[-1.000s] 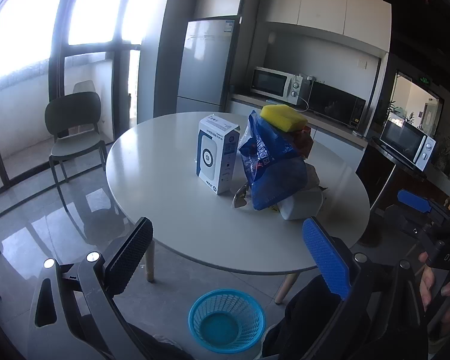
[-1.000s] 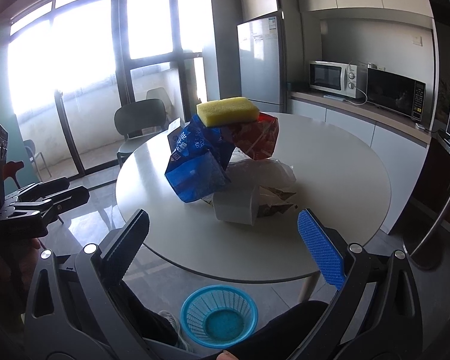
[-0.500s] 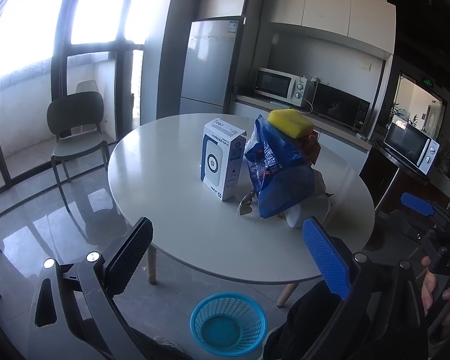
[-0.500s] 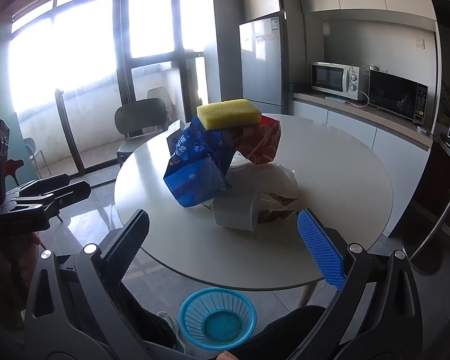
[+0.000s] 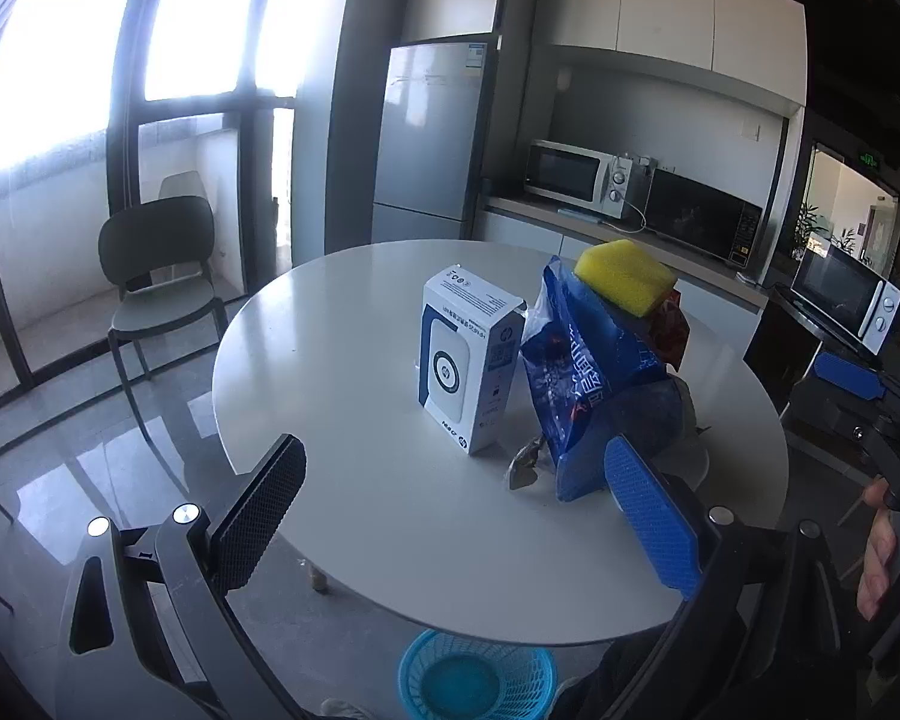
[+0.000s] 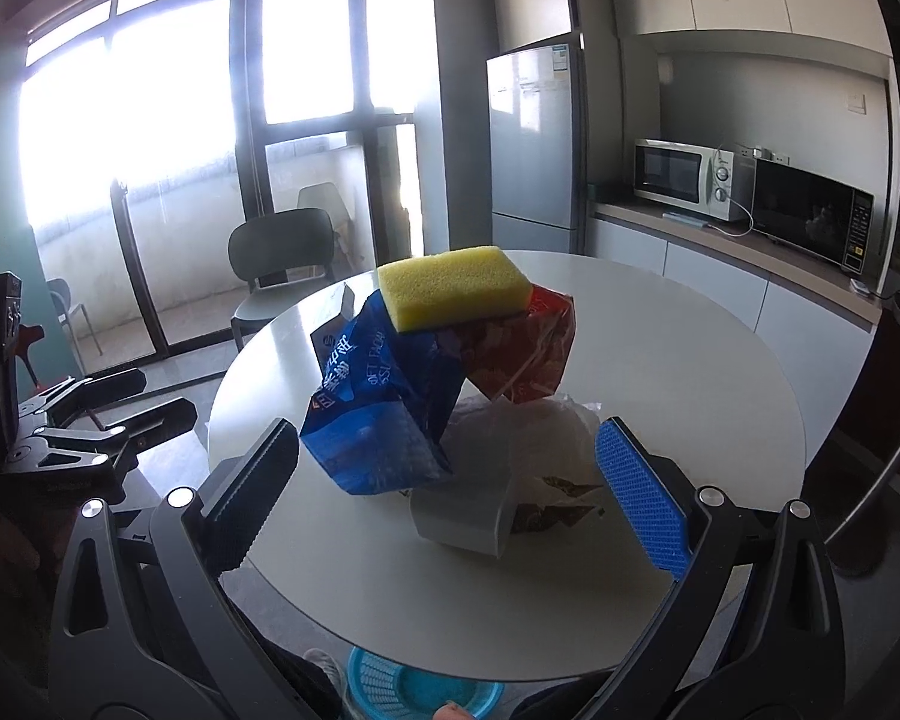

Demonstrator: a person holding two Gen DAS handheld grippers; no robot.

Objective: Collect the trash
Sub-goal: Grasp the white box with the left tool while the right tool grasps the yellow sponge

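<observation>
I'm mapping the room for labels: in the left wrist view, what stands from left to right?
Dark chair → white box → blue bag → right gripper.

The white box [image 5: 471,357] standing on the round surface [image 5: 354,360] carries a round hp logo on its front face, inside the picture of a white device, and a smaller hp mark high on its side panel; the fine print along its top and near its lower edge is too small to read. At three o'clock from the box, the blue bag [image 6: 378,396] shows white lettering: "SOFT PACK" can be made out in the right wrist view, beside large Chinese characters that stay unclear. A green sign [image 5: 868,159] glows above the doorway, illegible.
</observation>
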